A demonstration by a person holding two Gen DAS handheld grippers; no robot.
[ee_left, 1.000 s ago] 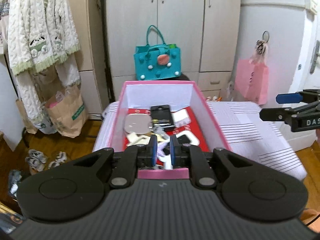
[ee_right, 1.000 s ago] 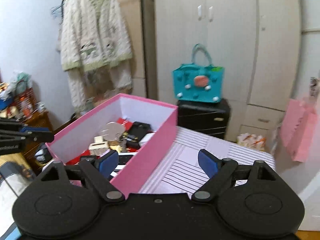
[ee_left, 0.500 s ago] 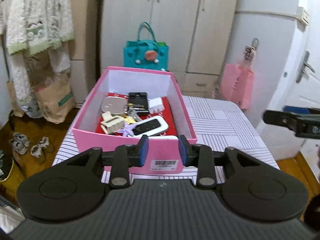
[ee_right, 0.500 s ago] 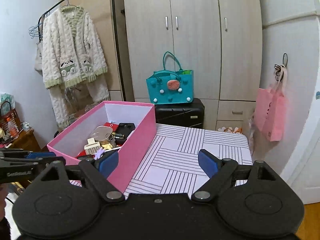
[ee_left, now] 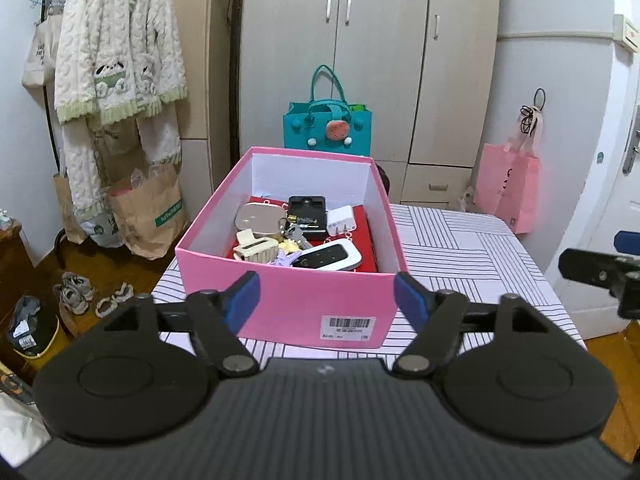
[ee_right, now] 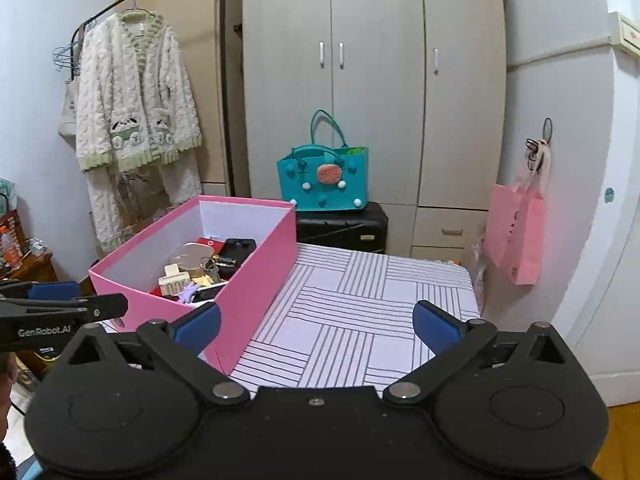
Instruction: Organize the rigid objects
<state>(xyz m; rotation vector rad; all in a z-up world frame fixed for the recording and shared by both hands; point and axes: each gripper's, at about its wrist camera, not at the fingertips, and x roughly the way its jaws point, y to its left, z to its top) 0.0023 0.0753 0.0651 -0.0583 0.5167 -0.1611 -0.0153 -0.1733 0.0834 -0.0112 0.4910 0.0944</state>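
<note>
Holding my left gripper (ee_left: 326, 294) wide open and empty, I face the short barcoded end of the pink box (ee_left: 292, 304), which sits on the left side of the striped table (ee_left: 460, 248). Its long axis runs away from me toward the wardrobe (ee_left: 360, 52). Inside lie a cream hair clip (ee_left: 256, 249) and a white-and-black device (ee_left: 330, 256) nearest me, with keys (ee_left: 294, 234), a silver case (ee_left: 259, 218), a black phone (ee_left: 307, 216) and a white charger (ee_left: 343, 222) farther back. My right gripper (ee_right: 316, 322) hangs over the table's near edge, jaws spread wide, gripping nothing, beside the box's right wall.
</note>
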